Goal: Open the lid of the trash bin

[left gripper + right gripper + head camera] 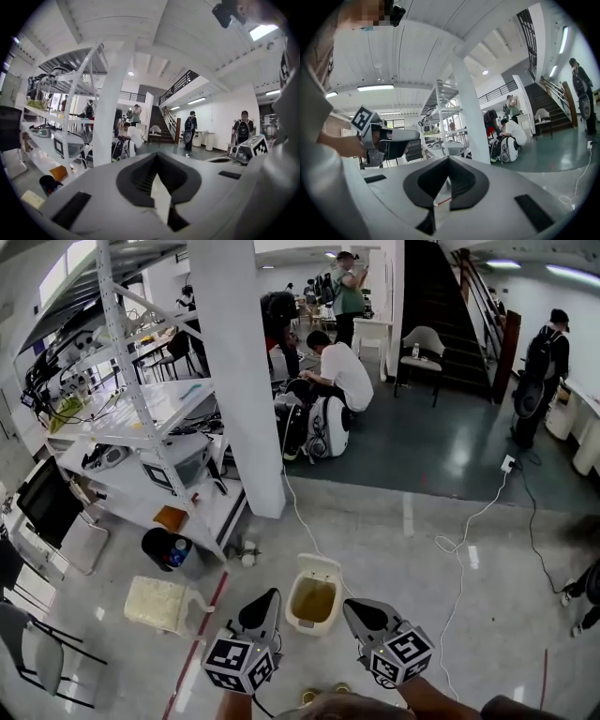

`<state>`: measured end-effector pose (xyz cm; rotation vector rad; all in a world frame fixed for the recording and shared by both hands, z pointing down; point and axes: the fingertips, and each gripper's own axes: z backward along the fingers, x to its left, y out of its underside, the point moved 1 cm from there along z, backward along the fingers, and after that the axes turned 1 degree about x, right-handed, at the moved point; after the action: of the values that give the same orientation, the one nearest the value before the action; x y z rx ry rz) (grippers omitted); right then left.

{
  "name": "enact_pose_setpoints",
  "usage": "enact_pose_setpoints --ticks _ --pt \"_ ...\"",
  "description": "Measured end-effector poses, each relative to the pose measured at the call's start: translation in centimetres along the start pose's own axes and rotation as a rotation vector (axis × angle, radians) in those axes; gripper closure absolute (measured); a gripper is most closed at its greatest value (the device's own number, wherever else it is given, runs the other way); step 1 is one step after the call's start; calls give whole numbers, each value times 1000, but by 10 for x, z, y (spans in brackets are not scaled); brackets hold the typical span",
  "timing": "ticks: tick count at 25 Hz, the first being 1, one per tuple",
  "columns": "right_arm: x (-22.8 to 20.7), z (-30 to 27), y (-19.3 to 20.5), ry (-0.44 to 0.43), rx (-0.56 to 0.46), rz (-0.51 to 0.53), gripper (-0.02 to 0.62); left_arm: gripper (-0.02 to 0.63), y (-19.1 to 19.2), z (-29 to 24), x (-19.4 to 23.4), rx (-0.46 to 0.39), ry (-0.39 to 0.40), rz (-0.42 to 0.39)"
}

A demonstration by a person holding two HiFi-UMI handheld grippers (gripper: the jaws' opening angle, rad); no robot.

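Left gripper (pixel 270 598) and right gripper (pixel 351 607), jaws closed and empty, hover near a trash bin (pixel 313 601) on the floor, its lid (pixel 320 565) raised. Only the head view shows the bin; both gripper views face the room.

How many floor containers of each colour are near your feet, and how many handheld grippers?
White trash bin: 1
Black bucket: 1
Cream tray: 1
Grippers (left gripper, right gripper): 2
Total: 5
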<state>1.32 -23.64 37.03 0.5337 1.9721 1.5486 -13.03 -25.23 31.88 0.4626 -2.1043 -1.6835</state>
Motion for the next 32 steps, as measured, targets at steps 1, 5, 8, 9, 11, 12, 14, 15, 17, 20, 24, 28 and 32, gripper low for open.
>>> enact_pose_setpoints --ticks 1,5,8,9,11,12,14,15,17,20,24,28,32 --pt "-1 0 -2 4 -5 4 569 604 1 2 -1 -23 -2 -7" --pt "-5 -1 -8 15 -20 10 569 604 6 6 -1 -74 -29 -18" --pt "-4 -5 -11 16 -35 16 568 604 13 4 3 -76 -37 -9" --pt "-3 -6 -11 15 -39 17 569 604 15 3 4 -73 -37 -9" --pt "1 -8 -12 13 -45 18 569 604 16 4 3 -69 -35 -11" --pt "2 -9 -13 12 -47 18 569 604 16 4 3 -68 -33 -11" --pt "4 -8 -15 10 -49 21 569 604 16 4 1 -66 -29 -9" --pt "5 -8 -15 9 -50 22 569 604 16 4 1 -65 -29 -7" --pt "6 -7 -17 7 -51 24 569 604 16 4 0 -63 -30 -2" --pt "6 -4 -19 6 -50 36 569 604 15 5 -2 -57 -28 2" --pt "4 -3 -19 7 -47 56 571 604 19 4 -6 -45 -22 1" --pt "4 -2 -23 1 -49 56 571 604 18 4 -10 -38 -18 3" --pt "2 1 -25 -3 -53 59 571 604 18 3 -14 -32 -13 -1"
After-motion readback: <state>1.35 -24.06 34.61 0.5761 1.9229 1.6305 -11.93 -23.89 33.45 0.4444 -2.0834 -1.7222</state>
